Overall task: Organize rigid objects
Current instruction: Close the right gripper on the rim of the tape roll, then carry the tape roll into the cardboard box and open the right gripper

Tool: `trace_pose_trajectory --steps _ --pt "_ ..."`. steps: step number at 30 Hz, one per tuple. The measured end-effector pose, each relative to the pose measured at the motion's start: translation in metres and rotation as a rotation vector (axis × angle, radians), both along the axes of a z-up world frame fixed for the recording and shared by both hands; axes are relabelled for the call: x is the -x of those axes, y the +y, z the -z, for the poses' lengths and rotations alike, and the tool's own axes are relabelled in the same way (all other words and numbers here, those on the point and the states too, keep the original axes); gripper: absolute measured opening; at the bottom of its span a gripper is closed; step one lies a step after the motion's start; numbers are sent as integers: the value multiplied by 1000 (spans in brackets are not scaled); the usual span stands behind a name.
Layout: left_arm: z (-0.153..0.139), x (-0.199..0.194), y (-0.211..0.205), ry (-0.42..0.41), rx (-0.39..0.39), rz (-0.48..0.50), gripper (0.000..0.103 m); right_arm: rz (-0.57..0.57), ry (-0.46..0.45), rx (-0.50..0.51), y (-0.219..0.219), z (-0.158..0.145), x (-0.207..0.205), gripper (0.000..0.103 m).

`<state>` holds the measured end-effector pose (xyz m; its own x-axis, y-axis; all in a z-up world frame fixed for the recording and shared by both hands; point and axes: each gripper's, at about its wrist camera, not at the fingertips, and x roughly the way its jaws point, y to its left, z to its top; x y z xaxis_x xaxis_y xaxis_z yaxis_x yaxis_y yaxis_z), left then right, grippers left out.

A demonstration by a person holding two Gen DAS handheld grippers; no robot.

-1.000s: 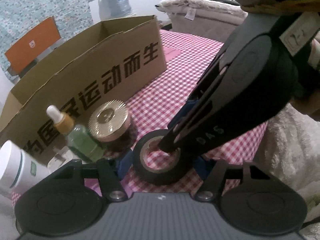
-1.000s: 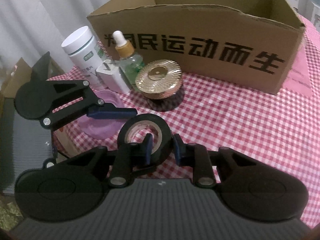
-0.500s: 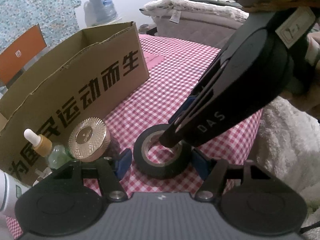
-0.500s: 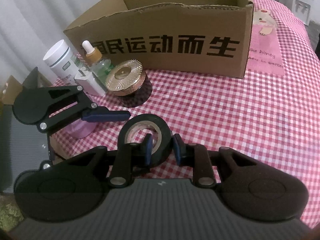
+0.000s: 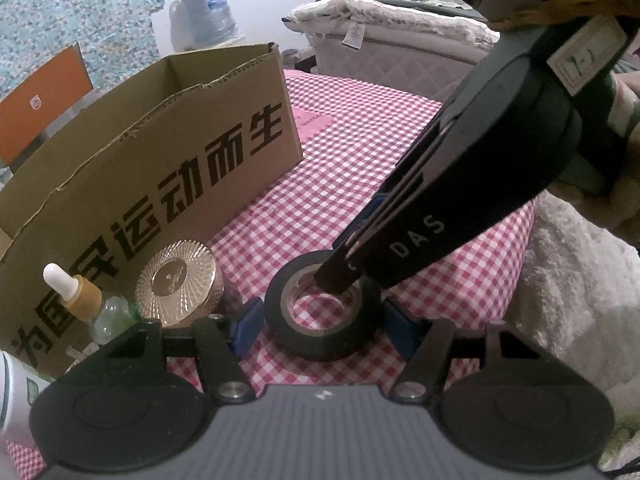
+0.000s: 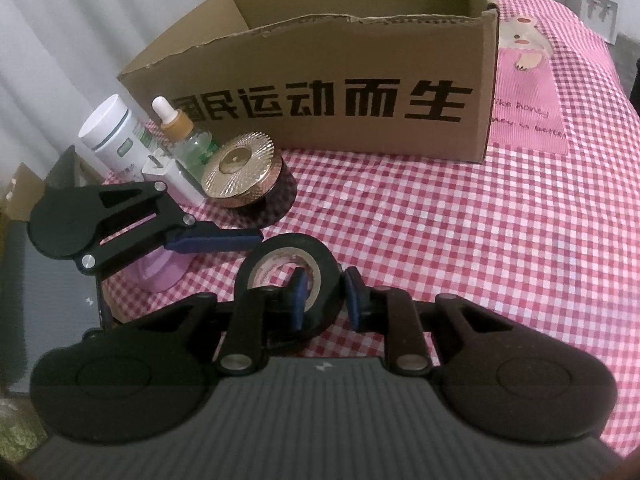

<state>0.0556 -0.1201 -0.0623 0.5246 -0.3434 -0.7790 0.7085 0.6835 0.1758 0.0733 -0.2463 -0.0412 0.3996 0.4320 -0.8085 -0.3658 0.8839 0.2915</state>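
Ahead of the grippers: cardboard box (image 6: 328, 92) walls off the far side, its top open | Ahead-left: gold-lidded jar (image 6: 242, 170), dropper bottle (image 6: 182, 136), white canister (image 6: 114, 136) and white adapter (image 6: 170, 174) crowd together | Ahead-right: checked tablecloth (image 6: 460, 240) lies bare | Between both tools: tape roll (image 5: 322, 306).

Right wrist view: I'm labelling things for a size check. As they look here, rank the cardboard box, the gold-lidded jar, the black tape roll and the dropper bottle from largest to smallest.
1. cardboard box, by far.
2 and 3. black tape roll and gold-lidded jar: alike; the tape sits nearer the camera, so unsure.
4. dropper bottle, partly hidden.
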Motion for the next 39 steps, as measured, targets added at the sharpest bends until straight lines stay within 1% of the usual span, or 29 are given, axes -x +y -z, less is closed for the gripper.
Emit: trace_pose_trajectory --steps 5,10,16,23,28,33,36,39 --pt "0 -5 1 19 16 -9 67 0 -7 4 1 0 0 20" --pt "0 -2 0 0 12 -6 67 -3 -24 18 3 -2 0 19" --pt "-15 1 5 -24 43 -26 67 -3 -65 16 3 -20 4 17" --pt "-53 6 14 -120 81 -47 67 -3 -168 20 6 -61 11 17" --pt "-93 5 24 -225 98 -71 67 -27 -278 14 13 -104 14 17" --pt "-127 -11 36 -306 100 -102 67 -69 -388 6 23 -148 4 18" --pt "-141 -30 44 -315 95 -126 67 -98 -428 -1 33 -167 -12 18" --pt "-148 -59 53 -283 85 -149 67 -116 -424 -13 41 -175 -37 18"
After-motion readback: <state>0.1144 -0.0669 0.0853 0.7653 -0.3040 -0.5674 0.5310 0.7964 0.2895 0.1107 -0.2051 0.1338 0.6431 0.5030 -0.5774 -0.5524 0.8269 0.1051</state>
